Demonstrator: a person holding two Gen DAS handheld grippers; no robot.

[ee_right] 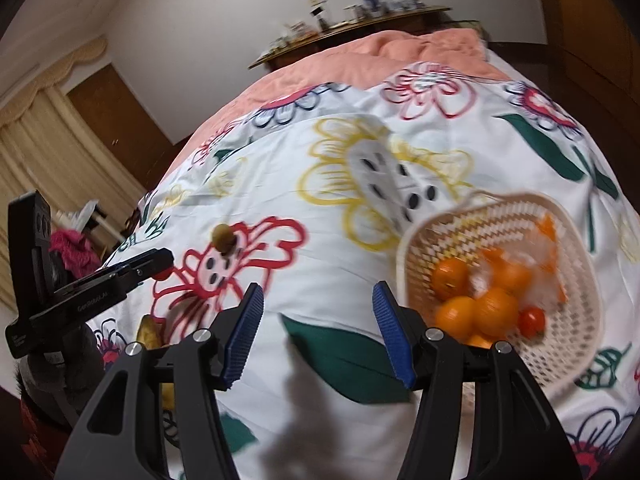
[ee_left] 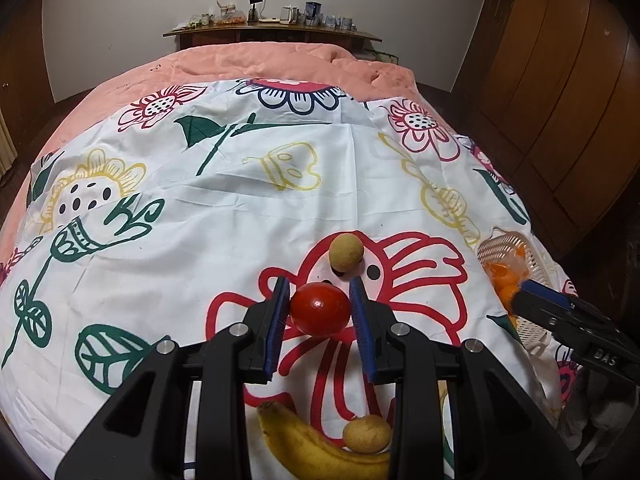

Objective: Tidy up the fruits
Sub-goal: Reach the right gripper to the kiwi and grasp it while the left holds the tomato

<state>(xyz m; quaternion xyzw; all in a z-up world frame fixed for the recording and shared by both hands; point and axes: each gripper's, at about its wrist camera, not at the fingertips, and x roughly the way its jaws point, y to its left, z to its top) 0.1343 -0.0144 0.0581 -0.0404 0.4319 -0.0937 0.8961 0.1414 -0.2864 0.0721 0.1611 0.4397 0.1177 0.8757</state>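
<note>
Two grippers over the floral white bedsheet (ee_left: 240, 200). White woven plastic basket (ee_right: 568, 344) near sheet's right edge, holding oranges (ee_right: 494, 310) and a small tomato (ee_right: 531, 321). Yellow banana (ee_left: 312, 448) at near edge. Left gripper (ee_left: 320, 312) clamped on round red tomato (ee_left: 319, 309). Right gripper (ee_right: 318, 332) spread wide, holding nothing.
</note>
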